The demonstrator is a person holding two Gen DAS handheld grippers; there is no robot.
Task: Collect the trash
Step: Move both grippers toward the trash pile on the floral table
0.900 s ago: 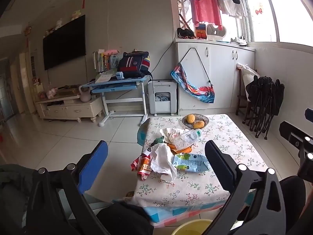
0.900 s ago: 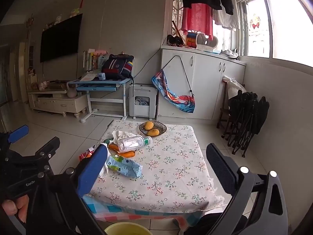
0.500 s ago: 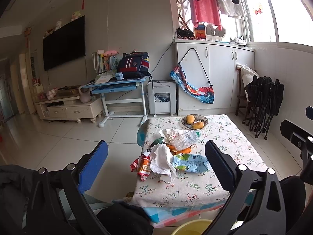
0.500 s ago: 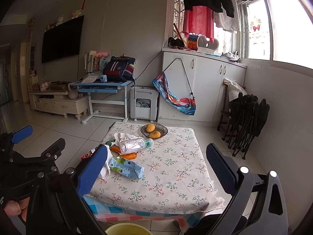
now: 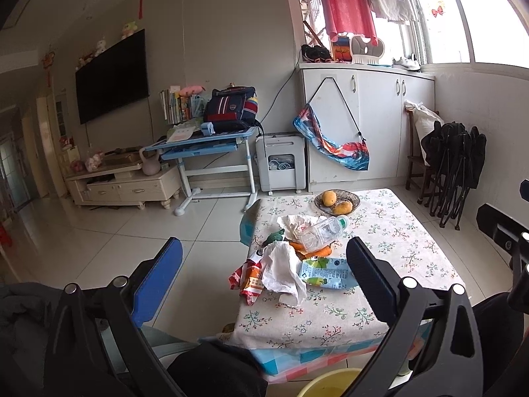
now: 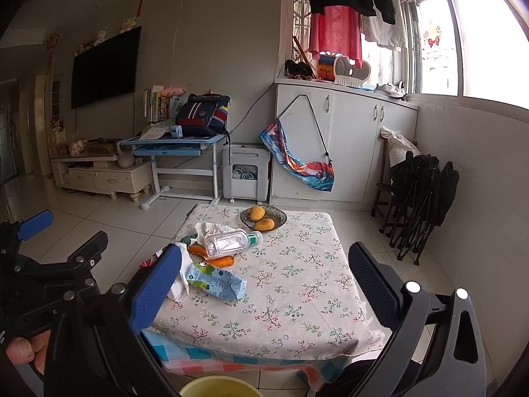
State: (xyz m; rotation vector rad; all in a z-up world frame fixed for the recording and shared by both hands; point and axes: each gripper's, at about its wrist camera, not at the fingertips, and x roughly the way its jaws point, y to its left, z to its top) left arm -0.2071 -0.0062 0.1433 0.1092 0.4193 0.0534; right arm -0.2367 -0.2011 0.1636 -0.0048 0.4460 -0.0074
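Note:
A low table with a floral cloth [image 5: 390,231] [image 6: 297,284] carries a heap of trash on its left side: a clear plastic bottle [image 5: 322,231] [image 6: 228,241], crumpled white tissue [image 5: 281,269], a blue-green carton [image 5: 325,271] [image 6: 216,281], a red-orange wrapper [image 5: 246,276] and orange peel [image 6: 218,260]. My left gripper [image 5: 261,274] hangs open before the table's near left part, nothing between its fingers. My right gripper [image 6: 264,281] is open too, above the near edge, empty. A yellow bin rim [image 5: 330,383] [image 6: 218,387] shows below the table's front edge.
A dish with two mangoes [image 5: 337,198] [image 6: 263,218] stands at the table's far side. Beyond are a blue desk with a backpack [image 5: 228,112], a white cabinet [image 6: 347,139] and folded black chairs [image 6: 420,198] at the right wall. A hand [image 6: 23,350] holds the left gripper.
Both views have shifted only slightly; the right gripper has drifted a little toward the table. Both grippers stay open and empty.

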